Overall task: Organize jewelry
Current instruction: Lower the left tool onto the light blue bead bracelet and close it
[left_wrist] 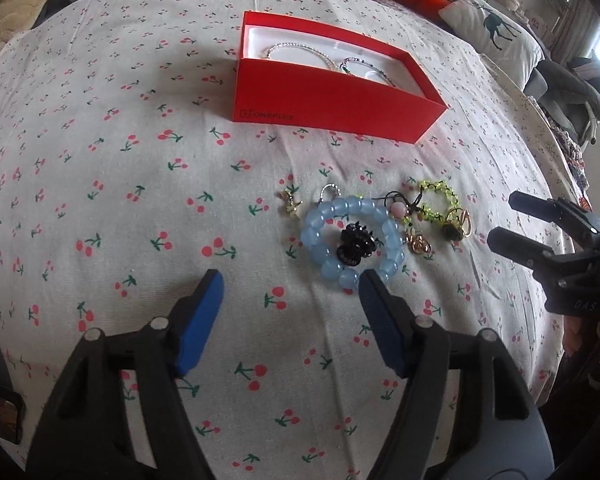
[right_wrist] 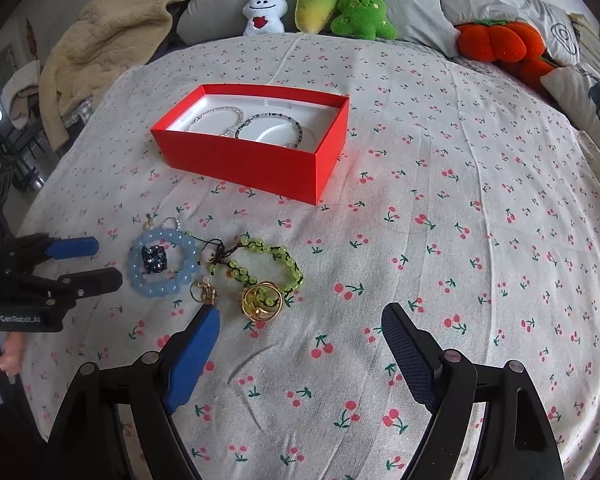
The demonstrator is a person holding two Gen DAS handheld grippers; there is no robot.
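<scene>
- The left gripper (left_wrist: 290, 280) has its blue-padded fingers (left_wrist: 204, 320) spread, with nothing between them; the right pad's tip sits just at the near edge of the pale blue bead bracelet (left_wrist: 352, 242).
- The right gripper (right_wrist: 300, 320) also stands spread and empty, its left fingertip near a small gold ring charm (right_wrist: 204, 292).
- A black hair claw (left_wrist: 354, 244) lies inside the blue bracelet on the cherry-print bedsheet (left_wrist: 140, 160).
- A yellow-green bead bracelet (right_wrist: 268, 264) and a gold ring (right_wrist: 260, 300) lie beside it.
- The open red cardboard box (right_wrist: 260, 168), farther back, holds two thin bead bracelets (right_wrist: 256, 124).
</scene>
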